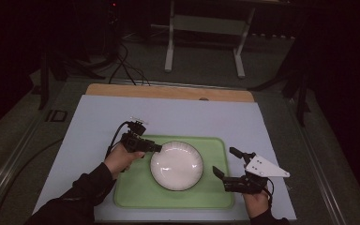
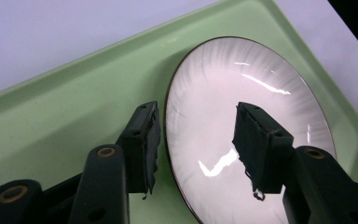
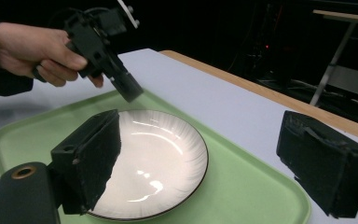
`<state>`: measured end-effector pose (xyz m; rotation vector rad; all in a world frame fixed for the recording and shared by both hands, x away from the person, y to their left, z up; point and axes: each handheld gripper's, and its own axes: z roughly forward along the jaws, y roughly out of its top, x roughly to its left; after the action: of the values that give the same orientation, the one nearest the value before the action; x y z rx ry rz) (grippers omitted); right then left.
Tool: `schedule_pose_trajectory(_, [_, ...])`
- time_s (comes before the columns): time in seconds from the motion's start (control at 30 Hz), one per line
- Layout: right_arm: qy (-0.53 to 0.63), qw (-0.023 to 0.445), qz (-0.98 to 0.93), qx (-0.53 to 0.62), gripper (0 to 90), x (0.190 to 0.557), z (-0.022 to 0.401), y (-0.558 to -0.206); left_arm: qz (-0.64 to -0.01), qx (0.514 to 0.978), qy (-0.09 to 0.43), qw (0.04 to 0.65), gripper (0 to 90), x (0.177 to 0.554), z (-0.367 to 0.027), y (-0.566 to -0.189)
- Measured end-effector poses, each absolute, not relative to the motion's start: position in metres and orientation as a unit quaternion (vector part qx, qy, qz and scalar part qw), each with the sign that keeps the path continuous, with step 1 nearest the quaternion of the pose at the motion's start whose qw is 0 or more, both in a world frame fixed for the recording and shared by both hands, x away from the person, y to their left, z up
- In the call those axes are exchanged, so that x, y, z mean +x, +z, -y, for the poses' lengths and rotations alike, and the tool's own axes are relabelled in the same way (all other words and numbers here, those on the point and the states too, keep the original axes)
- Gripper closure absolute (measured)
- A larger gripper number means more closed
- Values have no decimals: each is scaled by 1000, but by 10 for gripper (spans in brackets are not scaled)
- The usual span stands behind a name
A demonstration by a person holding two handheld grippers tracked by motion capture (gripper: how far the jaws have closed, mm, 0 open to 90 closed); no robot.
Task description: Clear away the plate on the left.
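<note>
Jaws of the left gripper (image 2: 196, 140) stand part open with nothing between the pads; no pad presses on anything. In the left gripper view the near-left rim of the white plate (image 2: 247, 121) runs up through the gap: one jaw hangs over the green tray (image 2: 74, 98) just outside the rim, the other over the plate's glossy well. Whether the jaws hang just above the rim or at its level cannot be told from that view; the right gripper view shows the left gripper (image 3: 128, 88) tilted downward, its tip above the plate's far edge and apart from it.

Jaws of the right gripper (image 3: 205, 158) stand wide open and empty. One jaw overlaps the plate (image 3: 154, 158) in that view, the other hangs out over the tray's edge toward the bench (image 3: 223, 112). From above, the right gripper (image 1: 225, 164) sits just off the plate's right side, over the tray's right border, not touching the plate.

The plate (image 1: 176, 165) lies flat at the middle of the tray (image 1: 136, 194). It is round and offers no long axis; the rim is the only place to grip. The left gripper (image 1: 157, 148) is the nearer, at the plate's upper-left rim.

The left jaw tips are small and dark in the high view. The plate's near edge is cut off in the left gripper view.
</note>
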<state>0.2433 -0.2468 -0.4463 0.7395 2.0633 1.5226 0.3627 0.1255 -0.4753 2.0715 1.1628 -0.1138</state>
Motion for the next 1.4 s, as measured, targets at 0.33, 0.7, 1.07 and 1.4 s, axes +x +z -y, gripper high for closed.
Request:
schedule_pose_trajectory(0.33, [553,234,-752,270,134,243,247,-446,-419,819,-29,390,218,349,-133,-451])
schedule_pose_trajectory(0.7, [552,233,-754,268,135,244,245,-447,-383,805,-17,453,11,336,-151,-438])
schedule_pose_trajectory(1.07, [550,233,-756,268,134,243,245,-447,-375,801,17,466,7,318,-172,-434])
schedule_pose_trajectory(1.4, [549,233,-757,268,134,243,244,-447,-362,798,35,481,7,296,-184,-440])
